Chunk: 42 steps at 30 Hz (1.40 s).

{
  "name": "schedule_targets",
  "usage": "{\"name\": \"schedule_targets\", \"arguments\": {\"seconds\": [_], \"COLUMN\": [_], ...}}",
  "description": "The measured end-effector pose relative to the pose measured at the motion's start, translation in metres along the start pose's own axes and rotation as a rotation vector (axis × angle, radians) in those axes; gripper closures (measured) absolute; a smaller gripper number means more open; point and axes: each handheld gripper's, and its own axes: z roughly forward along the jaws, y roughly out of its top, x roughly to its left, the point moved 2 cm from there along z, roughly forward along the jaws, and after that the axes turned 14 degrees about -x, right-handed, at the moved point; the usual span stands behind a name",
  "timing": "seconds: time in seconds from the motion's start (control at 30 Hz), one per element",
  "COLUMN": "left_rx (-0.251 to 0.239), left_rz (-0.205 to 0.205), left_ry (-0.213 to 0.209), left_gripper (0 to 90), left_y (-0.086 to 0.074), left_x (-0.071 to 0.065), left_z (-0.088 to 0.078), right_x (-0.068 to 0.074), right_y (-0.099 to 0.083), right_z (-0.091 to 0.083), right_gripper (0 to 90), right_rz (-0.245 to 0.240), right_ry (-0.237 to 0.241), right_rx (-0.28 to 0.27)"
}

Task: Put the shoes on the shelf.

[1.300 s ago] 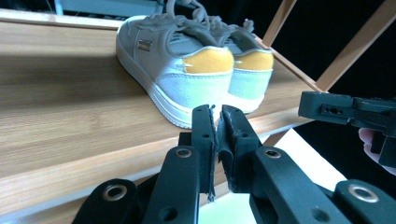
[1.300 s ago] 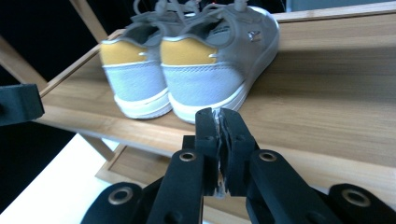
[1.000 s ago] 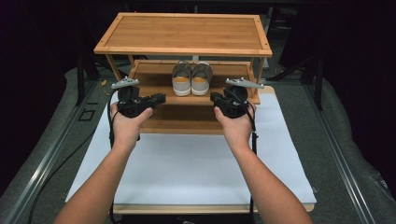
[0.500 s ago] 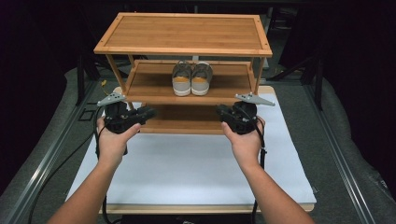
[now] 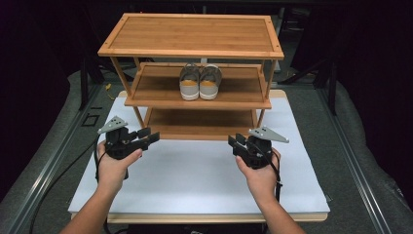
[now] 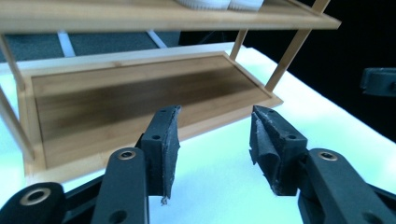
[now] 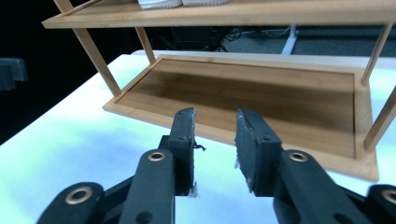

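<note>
Shoe rack (image 5: pixel 195 34): warm honey-brown bamboo, fine lengthwise grain seen on top; lowest shelf (image 6: pixel 140 100) is rendered darker brown in shade. Pr. of shoes (image 5: pixel 200 82) on mid shelf: grey uppers, yellow-orange heel patches, white soles. Bench (image 5: pixel 195 180) is covered by a plain white sheet, w/ a pale wood edge at front. L. tongs (image 5: pixel 152 137) and r. tongs (image 5: pixel 234 142): matt black, brass-coloured rivets, grey top plates. Surrounding floor is seen as grey; background black.
</note>
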Motion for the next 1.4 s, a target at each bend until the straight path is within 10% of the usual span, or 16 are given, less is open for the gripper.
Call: {"name": "schedule_targets", "arguments": {"seconds": [0.73,1.23,1.37,1.4], "left_rx": [0.118,0.246,0.238,0.241], "left_rz": [0.026,0.082,0.102,0.097], "left_ry": [-0.025,-0.079,-0.085,-0.092], "left_gripper": [49.7,49.9,47.2,47.2], "left_y": [-0.100,-0.133,-0.134,-0.133], "left_x": [0.005,-0.006,-0.006,-0.006], "left_z": [-0.001,0.018,0.022,0.022], "right_x": [-0.017,-0.007,-0.010,-0.011], "right_y": [-0.092,-0.117,-0.120,-0.120], "right_z": [-0.005,0.008,0.008,0.007], "right_gripper": [57.9,49.9,48.5,48.0], "right_rz": [0.005,-0.148,-0.116,-0.142], "right_ry": [-0.054,-0.019,0.027,-0.044], "right_rx": [0.079,0.144,0.149,0.172]}}
